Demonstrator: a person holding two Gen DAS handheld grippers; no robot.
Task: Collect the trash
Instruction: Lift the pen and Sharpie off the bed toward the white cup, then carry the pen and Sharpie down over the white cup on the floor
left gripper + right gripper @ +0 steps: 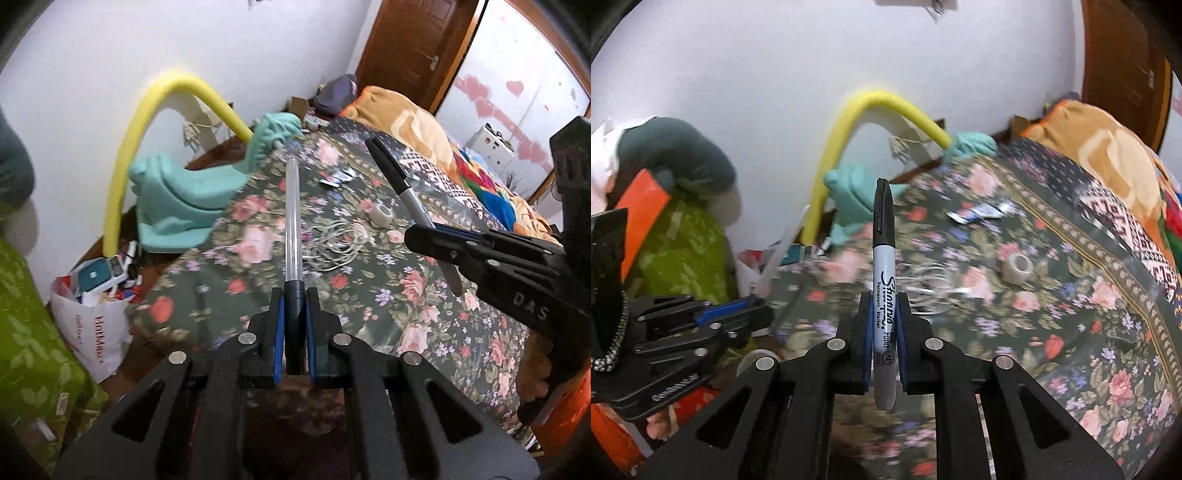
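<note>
My left gripper [294,295] is shut on a clear plastic pen [294,218] by its dark end; the pen points forward over the floral bedspread [424,314]. My right gripper [884,306] is shut on a grey Sharpie marker [884,280] with a black cap, held upright above the bed. The right gripper [417,230] also shows in the left wrist view with the marker [399,184]. The left gripper [753,306] shows at the left of the right wrist view. A white bag [96,328] full of trash stands on the floor left of the bed.
On the bedspread lie a tape roll [382,214], a coiled white cable [340,247] and a small wrapper [338,178]. A yellow foam tube [122,162] and a teal cloth [184,199] sit by the wall. Orange bedding [406,118] lies at the far end.
</note>
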